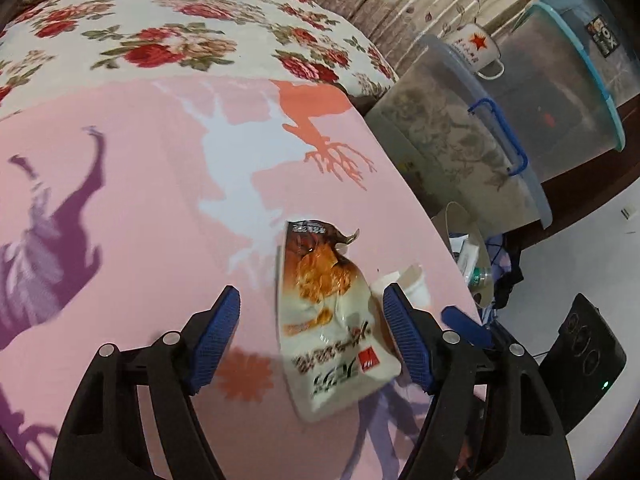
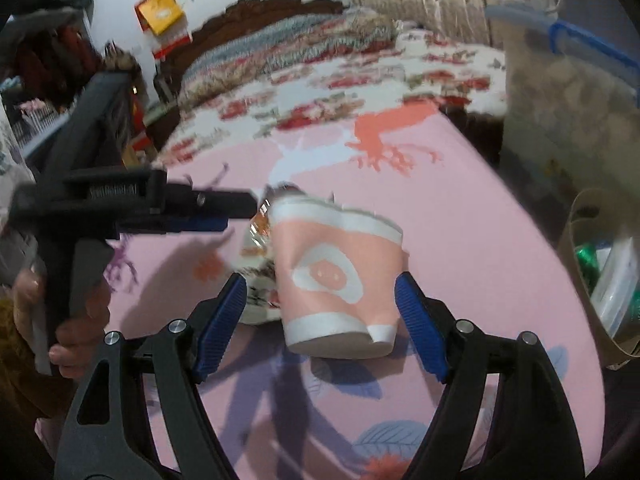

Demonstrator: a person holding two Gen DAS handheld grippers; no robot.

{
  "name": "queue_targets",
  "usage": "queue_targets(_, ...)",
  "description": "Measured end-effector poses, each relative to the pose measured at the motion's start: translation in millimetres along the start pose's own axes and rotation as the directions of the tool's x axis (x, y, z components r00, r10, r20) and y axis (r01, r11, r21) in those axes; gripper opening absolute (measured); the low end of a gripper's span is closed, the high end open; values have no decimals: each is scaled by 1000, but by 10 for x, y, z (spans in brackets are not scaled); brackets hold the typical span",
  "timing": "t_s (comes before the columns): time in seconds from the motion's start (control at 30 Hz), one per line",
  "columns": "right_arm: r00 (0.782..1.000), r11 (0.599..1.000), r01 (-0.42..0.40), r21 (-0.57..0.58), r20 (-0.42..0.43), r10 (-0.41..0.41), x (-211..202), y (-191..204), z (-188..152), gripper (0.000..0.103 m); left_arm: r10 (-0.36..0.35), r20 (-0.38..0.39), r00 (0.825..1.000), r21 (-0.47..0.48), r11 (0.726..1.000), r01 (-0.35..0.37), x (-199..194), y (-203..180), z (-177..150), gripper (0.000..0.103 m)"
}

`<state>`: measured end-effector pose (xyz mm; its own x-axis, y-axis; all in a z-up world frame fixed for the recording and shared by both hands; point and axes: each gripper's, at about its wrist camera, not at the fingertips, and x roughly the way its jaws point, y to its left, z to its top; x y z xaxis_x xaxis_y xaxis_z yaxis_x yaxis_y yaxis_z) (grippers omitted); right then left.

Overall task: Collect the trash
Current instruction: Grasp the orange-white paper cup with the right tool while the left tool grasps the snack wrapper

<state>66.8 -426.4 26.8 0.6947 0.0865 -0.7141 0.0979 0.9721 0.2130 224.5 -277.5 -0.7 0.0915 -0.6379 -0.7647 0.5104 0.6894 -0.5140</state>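
Observation:
A torn snack wrapper printed with fried food lies on the pink bed sheet. It sits between the blue pads of my left gripper, which is open; the right pad is close to the wrapper's edge and the left pad stands clear. In the right wrist view a pink-and-white paper cup lies tilted on the sheet between the pads of my right gripper, also open, with a gap on the left side. The wrapper shows behind the cup. My left gripper reaches in from the left.
An open paper bag holding bottles and packaging stands off the bed's right edge. Clear plastic storage boxes with a red-star mug on top line the right. A floral quilt covers the far bed. A person's hand grips the left handle.

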Motion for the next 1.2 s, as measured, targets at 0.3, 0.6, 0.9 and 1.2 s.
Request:
queue_targets(0.3, 994, 974, -109, 198, 32, 105, -111, -572, -118, 48, -20, -40, 999, 53, 998, 22, 258, -231, -102, 22)
queue_targets(0.6, 967, 902, -255, 349, 112, 230, -374, -876, -364, 48, -144, -20, 989, 41, 989, 145, 95, -523, -399, 4)
queue_targets(0.9, 912, 814, -406, 415, 127, 390, -507, -671, -727, 48, -144, 14, 989, 48, 989, 144, -408, -551, -969, 1)
queue_targets(1.2, 867, 788, -470, 398, 41, 497, -264, -127, -895, 48, -119, 61, 991, -70, 990, 123, -722, -136, -1347, 55)
